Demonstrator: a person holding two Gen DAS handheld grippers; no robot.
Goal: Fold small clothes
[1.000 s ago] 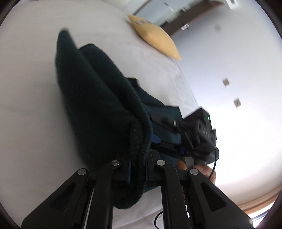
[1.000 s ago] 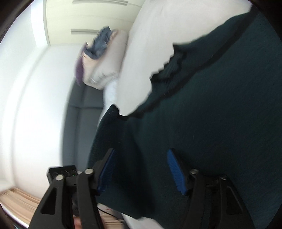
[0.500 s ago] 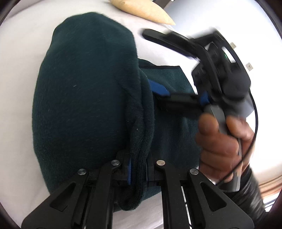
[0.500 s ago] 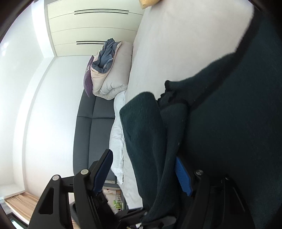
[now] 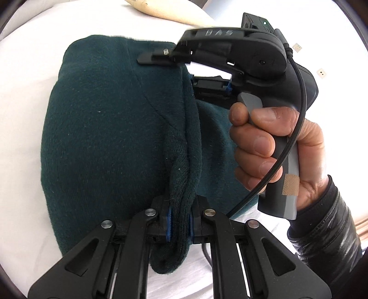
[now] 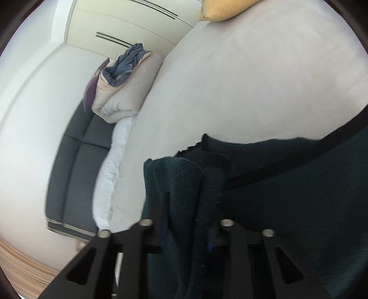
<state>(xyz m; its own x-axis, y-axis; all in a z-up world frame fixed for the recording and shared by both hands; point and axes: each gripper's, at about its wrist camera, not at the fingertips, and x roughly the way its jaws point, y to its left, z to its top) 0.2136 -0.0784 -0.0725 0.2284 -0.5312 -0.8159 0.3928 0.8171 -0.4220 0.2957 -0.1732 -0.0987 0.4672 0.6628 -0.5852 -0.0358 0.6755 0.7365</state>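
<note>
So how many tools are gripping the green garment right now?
2. The left tool pinches a bunched fold of the dark green garment at its near edge; the right tool, whose jaws have just been closing, clamps another fold of it.

The dark green sweater (image 5: 110, 142) hides the right gripper's (image 5: 195, 69) tips. The yellow pillow (image 6: 230, 9) is cut off at the top edge.

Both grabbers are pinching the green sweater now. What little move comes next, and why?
Probably carry the pinched edge across and lay it flat on the rest of the sweater. The left gripper is shut on a bunched fold, and the right gripper has just been closing, with cloth between its fingers. The sweater stands humped up on the white bed, so the fold is not yet flat.
</note>
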